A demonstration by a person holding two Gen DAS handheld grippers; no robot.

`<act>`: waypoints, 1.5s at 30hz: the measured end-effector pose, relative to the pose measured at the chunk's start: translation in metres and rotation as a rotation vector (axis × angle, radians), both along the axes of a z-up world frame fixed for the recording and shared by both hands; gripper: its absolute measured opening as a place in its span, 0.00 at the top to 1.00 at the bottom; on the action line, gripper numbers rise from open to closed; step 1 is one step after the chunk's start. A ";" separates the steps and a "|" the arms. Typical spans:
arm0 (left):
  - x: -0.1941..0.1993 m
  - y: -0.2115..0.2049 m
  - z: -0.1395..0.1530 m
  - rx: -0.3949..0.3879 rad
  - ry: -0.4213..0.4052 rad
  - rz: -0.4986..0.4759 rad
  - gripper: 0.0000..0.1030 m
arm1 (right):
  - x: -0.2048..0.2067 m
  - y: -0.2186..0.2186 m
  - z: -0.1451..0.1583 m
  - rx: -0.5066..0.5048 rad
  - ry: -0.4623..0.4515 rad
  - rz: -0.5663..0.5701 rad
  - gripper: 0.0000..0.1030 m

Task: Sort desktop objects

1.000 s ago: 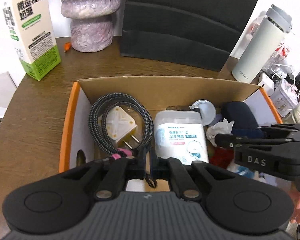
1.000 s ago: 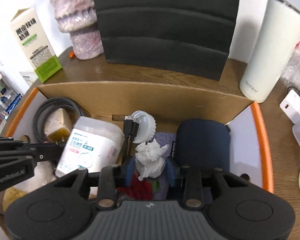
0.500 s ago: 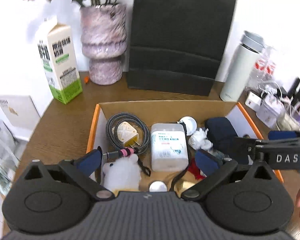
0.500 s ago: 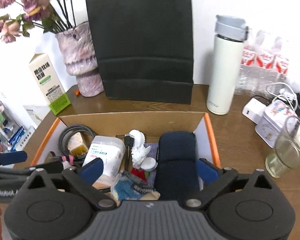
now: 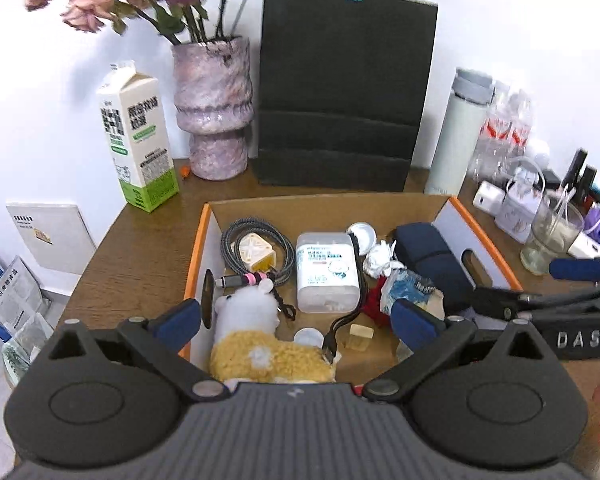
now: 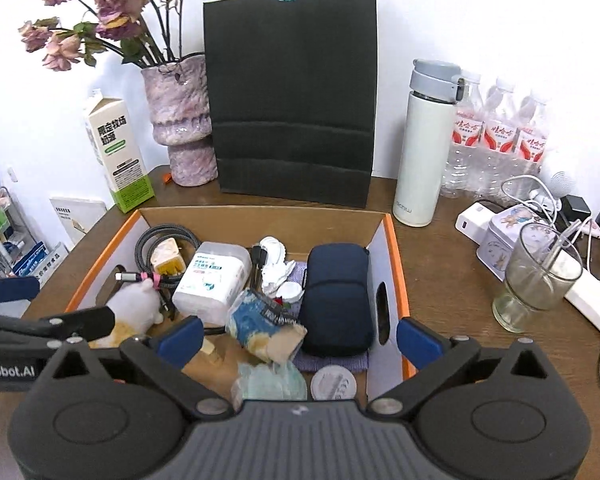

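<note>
An orange-edged cardboard box [image 5: 198, 248] [image 6: 398, 280] sits on the wooden desk and holds several items: a coiled cable with a plug [image 5: 256, 254], a white wipes pack [image 5: 327, 270] [image 6: 212, 278], a navy pouch [image 6: 336, 296] [image 5: 428, 258], a crumpled tissue [image 5: 380, 258], a plush toy [image 5: 256, 332] and a blue-and-white wrapper [image 6: 262, 320]. My left gripper [image 5: 296, 320] is open and empty above the box's near edge. My right gripper [image 6: 298, 334] is open and empty above the box's near right part.
Behind the box stand a milk carton [image 5: 138, 136], a pink vase with dried flowers [image 5: 214, 108], a black paper bag [image 5: 340, 92] and a white thermos [image 6: 422, 148]. On the right are water bottles [image 6: 496, 140], a glass [image 6: 536, 276], a tin [image 6: 508, 240] and a power strip [image 6: 592, 300].
Both grippers opened, the left letting go of the cable and the right of the crumpled tissue. Both have pulled back and up from the box, so more of the desk shows.
</note>
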State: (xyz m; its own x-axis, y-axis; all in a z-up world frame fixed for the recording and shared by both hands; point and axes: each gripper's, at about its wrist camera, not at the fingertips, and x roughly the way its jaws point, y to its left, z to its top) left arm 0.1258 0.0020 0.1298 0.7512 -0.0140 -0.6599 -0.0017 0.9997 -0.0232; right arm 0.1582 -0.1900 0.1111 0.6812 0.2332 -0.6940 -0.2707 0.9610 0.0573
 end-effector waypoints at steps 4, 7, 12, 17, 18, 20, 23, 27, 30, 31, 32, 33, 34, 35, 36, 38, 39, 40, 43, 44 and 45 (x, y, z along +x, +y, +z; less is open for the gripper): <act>-0.019 0.005 -0.002 -0.045 -0.081 0.017 0.00 | -0.022 -0.001 0.002 -0.001 -0.086 0.027 0.00; -0.035 0.007 -0.002 -0.064 -0.191 0.010 0.00 | -0.039 -0.003 0.003 0.016 -0.168 0.034 0.00; -0.051 0.006 0.001 -0.057 -0.229 0.009 0.00 | -0.057 -0.009 0.003 0.089 -0.234 0.036 0.00; -0.074 0.002 -0.006 -0.016 -0.252 -0.006 0.00 | -0.072 -0.012 -0.005 0.113 -0.246 0.023 0.00; -0.079 0.002 -0.010 -0.012 -0.258 -0.008 0.00 | -0.076 -0.012 -0.009 0.118 -0.247 0.020 0.00; -0.088 0.003 -0.018 -0.010 -0.257 -0.005 0.00 | -0.084 -0.014 -0.016 0.127 -0.240 0.015 0.00; -0.100 0.006 -0.030 -0.025 -0.253 0.009 0.00 | -0.094 -0.016 -0.030 0.150 -0.205 0.008 0.00; -0.118 0.009 -0.040 -0.025 -0.267 0.011 0.00 | -0.113 -0.021 -0.046 0.162 -0.215 -0.013 0.00; -0.134 0.009 -0.044 -0.011 -0.293 0.016 0.00 | -0.131 -0.024 -0.053 0.171 -0.229 -0.022 0.00; -0.138 0.009 -0.045 -0.012 -0.301 0.016 0.00 | -0.136 -0.026 -0.056 0.175 -0.227 -0.021 0.00; -0.144 0.010 -0.047 -0.014 -0.306 0.014 0.00 | -0.143 -0.027 -0.059 0.178 -0.226 -0.017 0.00; -0.149 0.009 -0.049 -0.014 -0.306 0.012 0.00 | -0.148 -0.028 -0.062 0.176 -0.227 -0.016 0.00; -0.153 0.008 -0.051 -0.015 -0.305 0.006 0.00 | -0.155 -0.028 -0.066 0.171 -0.228 -0.018 0.00; -0.156 0.007 -0.052 -0.015 -0.302 0.001 0.00 | -0.160 -0.027 -0.067 0.164 -0.228 -0.018 0.00; -0.162 0.006 -0.053 -0.015 -0.298 -0.006 0.00 | -0.166 -0.027 -0.070 0.157 -0.231 -0.018 0.00; -0.173 0.004 -0.056 -0.014 -0.296 -0.023 0.00 | -0.179 -0.027 -0.073 0.141 -0.239 -0.018 0.00; -0.180 0.003 -0.057 -0.014 -0.292 -0.031 0.00 | -0.185 -0.027 -0.073 0.134 -0.239 -0.017 0.00; -0.186 0.002 -0.058 -0.014 -0.287 -0.035 0.00 | -0.191 -0.027 -0.074 0.129 -0.239 -0.019 0.00; -0.205 0.001 -0.061 -0.007 -0.260 -0.051 0.00 | -0.214 -0.027 -0.074 0.118 -0.238 -0.007 0.00; -0.212 0.001 -0.062 -0.008 -0.251 -0.056 0.00 | -0.221 -0.027 -0.073 0.115 -0.237 -0.002 0.00; -0.220 0.001 -0.062 -0.011 -0.243 -0.059 0.00 | -0.228 -0.028 -0.072 0.115 -0.237 0.005 0.00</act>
State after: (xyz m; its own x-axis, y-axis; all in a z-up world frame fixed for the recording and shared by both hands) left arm -0.0937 0.0030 0.0675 0.8856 -0.0688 -0.4594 0.0637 0.9976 -0.0268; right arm -0.0701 -0.2177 0.0391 0.8203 0.3052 -0.4838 -0.2942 0.9504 0.1007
